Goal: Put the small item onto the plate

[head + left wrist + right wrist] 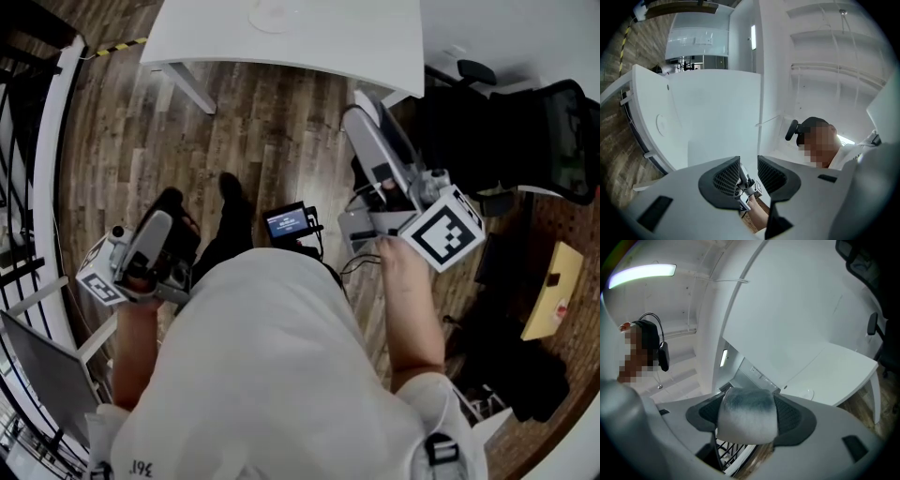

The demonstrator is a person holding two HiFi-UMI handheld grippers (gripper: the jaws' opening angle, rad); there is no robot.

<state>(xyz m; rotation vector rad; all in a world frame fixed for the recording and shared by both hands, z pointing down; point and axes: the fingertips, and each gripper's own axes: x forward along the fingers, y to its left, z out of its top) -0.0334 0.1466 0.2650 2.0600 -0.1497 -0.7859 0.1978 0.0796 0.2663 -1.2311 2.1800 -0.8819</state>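
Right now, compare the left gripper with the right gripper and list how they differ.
The right gripper is shut on a soft white-grey item; the left gripper has its jaws apart with nothing held between them. In the head view, the right gripper is farther forward, nearer the white table, while the left gripper sits back beside the person. Both are hand-held, and each carries a marker cube.

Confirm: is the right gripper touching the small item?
Touching. In the right gripper view, the small item sits pinched inside the right gripper, pressed against both jaws.
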